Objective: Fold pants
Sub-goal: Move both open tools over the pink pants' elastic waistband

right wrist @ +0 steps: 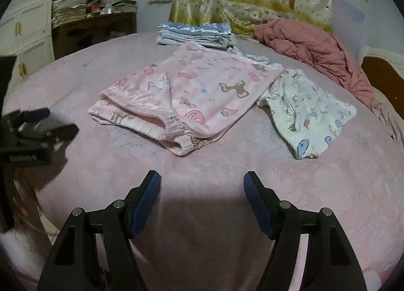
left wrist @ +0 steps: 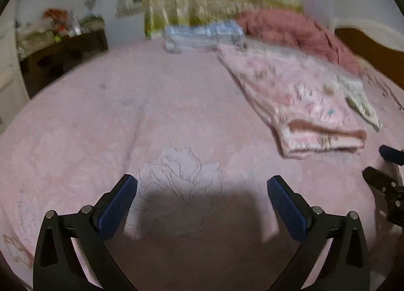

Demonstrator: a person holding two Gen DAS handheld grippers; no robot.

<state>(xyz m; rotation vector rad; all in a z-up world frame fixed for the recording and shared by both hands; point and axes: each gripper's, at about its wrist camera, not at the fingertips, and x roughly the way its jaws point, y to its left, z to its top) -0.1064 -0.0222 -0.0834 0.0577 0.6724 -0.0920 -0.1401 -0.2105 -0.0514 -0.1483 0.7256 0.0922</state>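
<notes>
Pink printed pants lie on the pink bed cover, folded over, with the elastic waistband toward me. The left wrist view shows the same pants at the right. White printed pants lie just right of them, partly under the pink pair. My right gripper hovers open over the bare cover, a short way in front of the waistband. My left gripper stands wide open over a flower print on the cover, left of the pants, with nothing between its fingers. Each gripper shows at the edge of the other's view.
A stack of folded blue linen sits at the far side of the bed. A crumpled dusty-rose quilt lies at the back right by the wooden headboard. A dark side table with clutter and white cabinets stand left of the bed.
</notes>
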